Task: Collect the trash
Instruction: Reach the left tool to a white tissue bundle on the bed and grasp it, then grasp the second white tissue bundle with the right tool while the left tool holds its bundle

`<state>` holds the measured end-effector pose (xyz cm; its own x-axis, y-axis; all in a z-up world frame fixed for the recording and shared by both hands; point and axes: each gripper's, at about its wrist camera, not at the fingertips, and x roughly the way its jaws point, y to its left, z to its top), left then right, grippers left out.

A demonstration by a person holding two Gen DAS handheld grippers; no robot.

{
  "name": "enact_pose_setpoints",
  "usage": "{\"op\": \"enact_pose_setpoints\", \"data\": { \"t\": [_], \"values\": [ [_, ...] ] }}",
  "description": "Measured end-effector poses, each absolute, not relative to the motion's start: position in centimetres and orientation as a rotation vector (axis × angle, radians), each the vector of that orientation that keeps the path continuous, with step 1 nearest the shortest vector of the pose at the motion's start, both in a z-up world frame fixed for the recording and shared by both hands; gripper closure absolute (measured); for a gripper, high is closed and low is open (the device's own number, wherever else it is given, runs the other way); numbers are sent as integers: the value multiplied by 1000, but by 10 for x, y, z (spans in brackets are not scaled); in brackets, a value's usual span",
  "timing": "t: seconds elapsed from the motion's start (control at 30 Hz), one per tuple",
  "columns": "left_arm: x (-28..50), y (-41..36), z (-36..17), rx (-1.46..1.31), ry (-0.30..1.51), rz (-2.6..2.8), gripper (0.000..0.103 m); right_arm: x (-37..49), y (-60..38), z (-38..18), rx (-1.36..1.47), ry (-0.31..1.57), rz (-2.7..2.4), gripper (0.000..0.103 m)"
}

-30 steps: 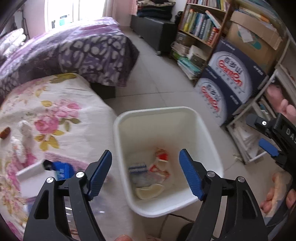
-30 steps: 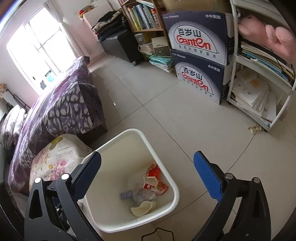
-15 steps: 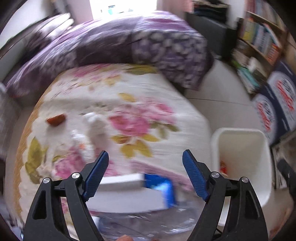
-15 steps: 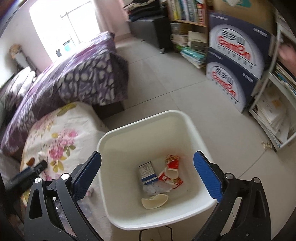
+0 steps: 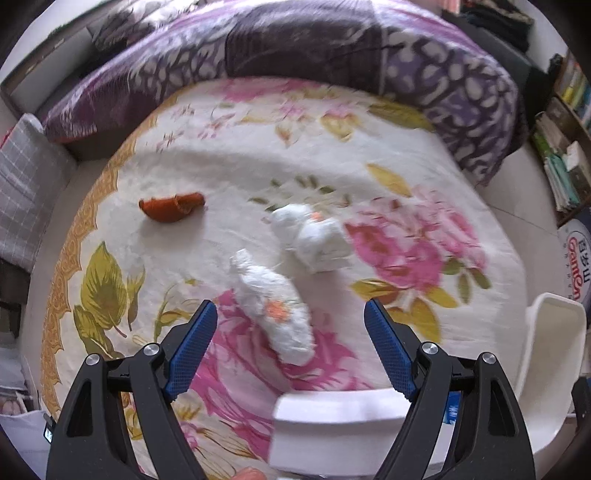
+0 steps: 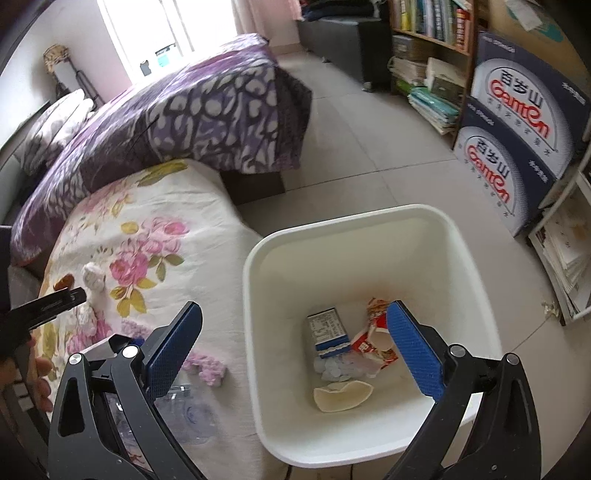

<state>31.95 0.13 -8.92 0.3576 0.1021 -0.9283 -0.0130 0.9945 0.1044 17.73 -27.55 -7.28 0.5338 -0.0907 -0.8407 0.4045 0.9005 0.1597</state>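
My left gripper (image 5: 288,314) hangs open over a floral blanket (image 5: 369,147), its pads apart on either side of a crumpled white tissue (image 5: 271,310) and nothing pressed between them. A second crumpled tissue (image 5: 314,236) lies just beyond, and an orange peel (image 5: 171,206) further left. My right gripper (image 6: 295,310) is open and empty above the white bin (image 6: 369,212) beside the bed. In the bin lie a blue-and-white carton (image 6: 328,332), a red wrapper (image 6: 373,343) and a pale peel (image 6: 341,395). The bin's corner (image 5: 554,306) shows at the right of the left wrist view.
A white box (image 5: 332,424) sits on the blanket under the left gripper's near side. A clear plastic bottle (image 6: 188,410) lies on the bed edge by the bin. A purple duvet (image 6: 207,110) covers the far bed. Blue cartons (image 6: 517,129) and bookshelves (image 6: 432,22) line the right.
The left gripper has swung away from the bin to the left and now looks down on the blanket and tissues. The right gripper has shifted over the bin. Both stay open.
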Motion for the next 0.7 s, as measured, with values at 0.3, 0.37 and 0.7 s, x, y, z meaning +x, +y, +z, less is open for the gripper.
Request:
{"op": "enact_pose_setpoints", "data": {
  "t": [0.3,0.37,0.7],
  "values": [
    [329,31,-125,-23,1360,49,49,201,-239,-80,277,991,-165,7],
    [327,35,-125,-62,1372,9,64,210,-228,-82,256,1003,-105,7],
    [310,81,-72,-154,1253,24,70,279,-146,-78,81,1045,282,7]
  ]
}}
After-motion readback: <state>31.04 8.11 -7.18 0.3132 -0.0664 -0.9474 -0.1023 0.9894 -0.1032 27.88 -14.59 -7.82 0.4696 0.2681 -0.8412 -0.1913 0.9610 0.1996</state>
